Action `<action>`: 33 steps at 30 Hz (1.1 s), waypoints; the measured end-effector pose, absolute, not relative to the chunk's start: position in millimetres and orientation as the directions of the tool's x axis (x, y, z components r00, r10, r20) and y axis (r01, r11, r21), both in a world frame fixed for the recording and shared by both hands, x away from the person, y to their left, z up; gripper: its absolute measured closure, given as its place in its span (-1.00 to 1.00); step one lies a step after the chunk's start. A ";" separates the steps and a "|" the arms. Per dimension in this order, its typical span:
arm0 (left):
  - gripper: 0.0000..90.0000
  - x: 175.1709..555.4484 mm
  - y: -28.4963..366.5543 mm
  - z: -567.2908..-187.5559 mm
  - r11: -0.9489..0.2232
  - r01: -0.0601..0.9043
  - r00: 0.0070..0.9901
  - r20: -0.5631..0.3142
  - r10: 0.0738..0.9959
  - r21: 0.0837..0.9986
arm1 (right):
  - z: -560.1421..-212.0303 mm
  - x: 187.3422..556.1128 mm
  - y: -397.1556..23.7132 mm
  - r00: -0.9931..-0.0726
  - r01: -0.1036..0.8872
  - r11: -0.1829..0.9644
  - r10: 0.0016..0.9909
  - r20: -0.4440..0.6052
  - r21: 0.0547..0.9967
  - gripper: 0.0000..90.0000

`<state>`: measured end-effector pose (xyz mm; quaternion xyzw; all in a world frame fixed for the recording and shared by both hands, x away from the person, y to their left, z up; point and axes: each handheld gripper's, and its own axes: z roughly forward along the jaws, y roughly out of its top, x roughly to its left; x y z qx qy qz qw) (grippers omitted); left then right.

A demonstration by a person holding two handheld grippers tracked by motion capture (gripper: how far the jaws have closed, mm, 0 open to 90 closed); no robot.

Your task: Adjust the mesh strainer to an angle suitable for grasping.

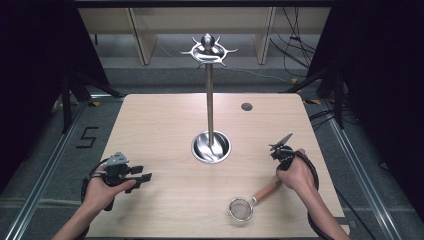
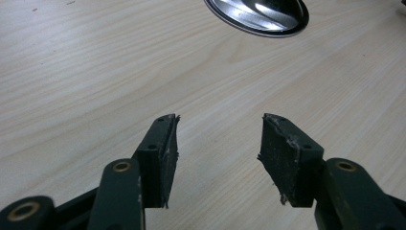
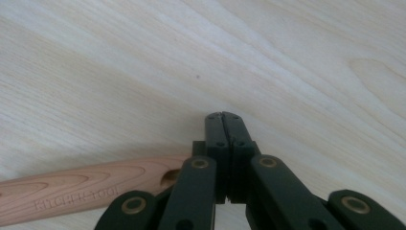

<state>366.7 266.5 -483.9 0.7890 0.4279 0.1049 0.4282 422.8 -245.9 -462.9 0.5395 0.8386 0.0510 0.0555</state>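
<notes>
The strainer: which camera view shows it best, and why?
The high view: the whole strainer lies on the table, mesh bowl and wooden handle. The right gripper view gives just its handle beside the shut jaws.

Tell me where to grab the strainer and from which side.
Grip the wooden handle, probably near its free end by the right gripper. It lies flat on the table, a straight bar slanting up-right from the mesh bowl. Come from above, jaws across it; they're shut beside the handle now, so open first.
</notes>
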 end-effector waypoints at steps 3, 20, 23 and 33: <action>0.03 366.5 266.4 -483.9 -0.264 0.586 0.611 -0.204 0.765 0.766 | -458.3 419.6 -252.8 -0.399 0.906 0.400 0.916 -0.030 0.138 1.00; 0.03 368.3 266.2 -484.0 -0.281 0.581 0.622 -0.195 0.758 0.764 | -462.2 422.9 -236.0 -0.439 0.892 0.445 0.895 -0.076 0.079 1.00; 0.03 367.5 265.2 -484.2 -0.265 0.577 0.617 -0.199 0.761 0.773 | -461.9 428.1 -228.4 -0.449 0.885 0.457 0.888 -0.095 0.088 1.00; 0.03 366.7 266.8 -483.6 -0.270 0.578 0.617 -0.196 0.762 0.770 | -450.6 427.4 -226.9 -0.436 0.888 0.443 0.896 -0.076 0.125 1.00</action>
